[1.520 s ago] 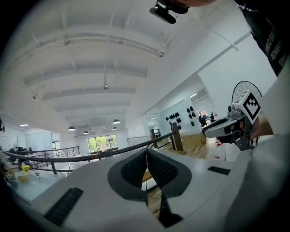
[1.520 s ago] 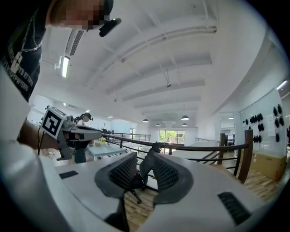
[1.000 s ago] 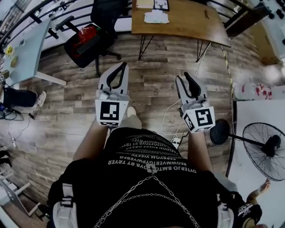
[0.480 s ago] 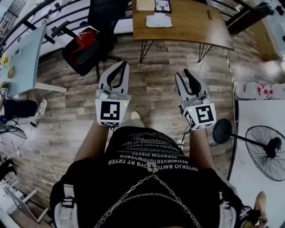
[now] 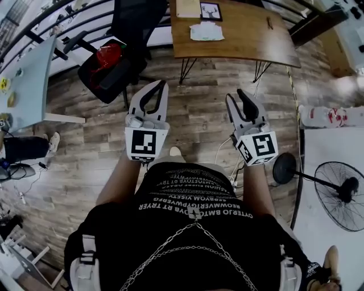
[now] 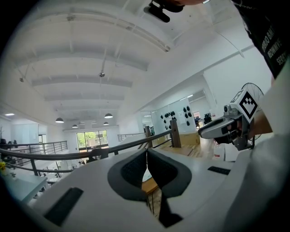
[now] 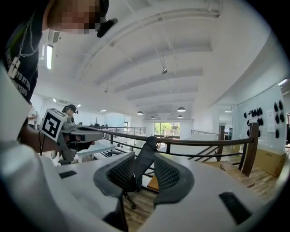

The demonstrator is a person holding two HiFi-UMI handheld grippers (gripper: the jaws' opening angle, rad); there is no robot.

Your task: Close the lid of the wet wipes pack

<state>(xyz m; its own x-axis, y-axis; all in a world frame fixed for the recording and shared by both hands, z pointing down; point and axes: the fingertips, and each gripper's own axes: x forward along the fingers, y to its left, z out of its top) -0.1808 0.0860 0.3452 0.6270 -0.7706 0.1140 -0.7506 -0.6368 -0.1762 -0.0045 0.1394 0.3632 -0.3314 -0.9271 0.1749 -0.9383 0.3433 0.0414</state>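
L claw (image 5: 163,83): held out ahead of torso, approx level, jaws shut tip to tip, nothing btwn. R claw (image 5: 234,95): alongside, well apart from L, approx level, jaws apart, just been opening, nothing btwn pads. L forearm (image 5: 116,182), R forearm (image 5: 254,187): bare, reaching fwd. L marker cube (image 5: 145,143), R marker cube (image 5: 257,149): at wrist end, facing head cam.

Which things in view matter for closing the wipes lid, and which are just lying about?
For the job: white pack, likely the wet wipes, lid too small to see; wooden table it lies on; left gripper, shut; right gripper, jaws just been opening, empty.

Just lying about: framed picture; paper sheet; office chair; red item on its seat; standing fan.
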